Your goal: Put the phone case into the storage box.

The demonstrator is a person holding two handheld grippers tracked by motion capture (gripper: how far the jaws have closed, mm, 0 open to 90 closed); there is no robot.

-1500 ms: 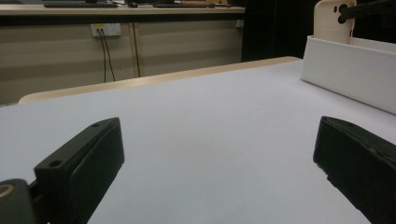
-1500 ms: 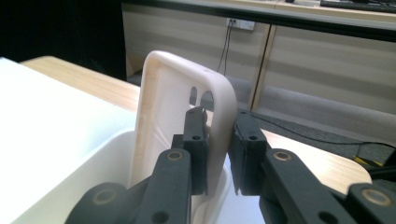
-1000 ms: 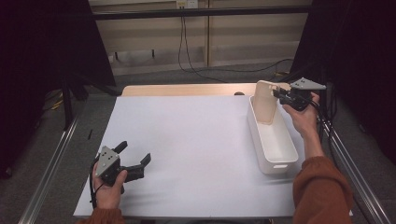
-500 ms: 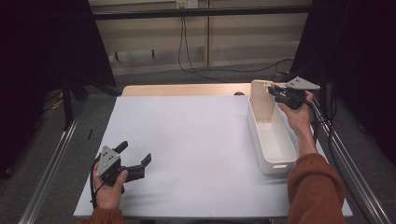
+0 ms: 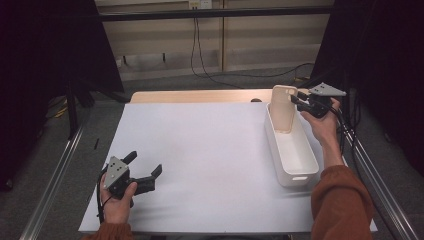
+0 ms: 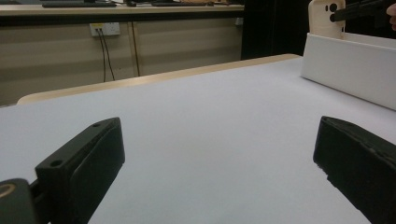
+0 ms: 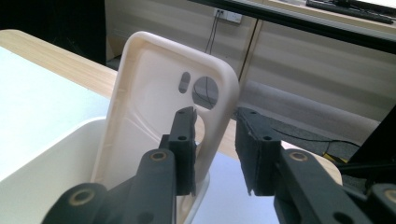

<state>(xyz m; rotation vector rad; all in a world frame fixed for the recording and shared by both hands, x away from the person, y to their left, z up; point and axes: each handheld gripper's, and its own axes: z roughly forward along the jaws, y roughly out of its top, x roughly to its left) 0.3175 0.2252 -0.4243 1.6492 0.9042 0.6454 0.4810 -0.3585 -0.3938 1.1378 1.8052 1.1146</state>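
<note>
A cream phone case (image 5: 282, 107) stands upright at the far end of a white bin (image 5: 296, 176), its foot inside the bin. My right gripper (image 5: 296, 100) reaches in from the right at the case's upper edge. In the right gripper view the case (image 7: 154, 116) shows its hollow side with camera holes. My right gripper (image 7: 215, 116) straddles its right rim, one jaw inside and one outside, with a small gap showing, so it is open. My left gripper (image 5: 146, 162) rests open near the table's front left, nothing between its jaws (image 6: 215, 140). The left gripper view shows the case (image 6: 325, 16) and bin (image 6: 345, 65) far off.
A white sheet (image 5: 200, 150) covers the table, with a strip of wood (image 5: 200, 96) at the far edge. Metal rails (image 5: 50, 190) run along both sides. Cables hang on the wall behind.
My right hand has shifted slightly left with the case at the bin's far end. My left gripper has stayed in place.
</note>
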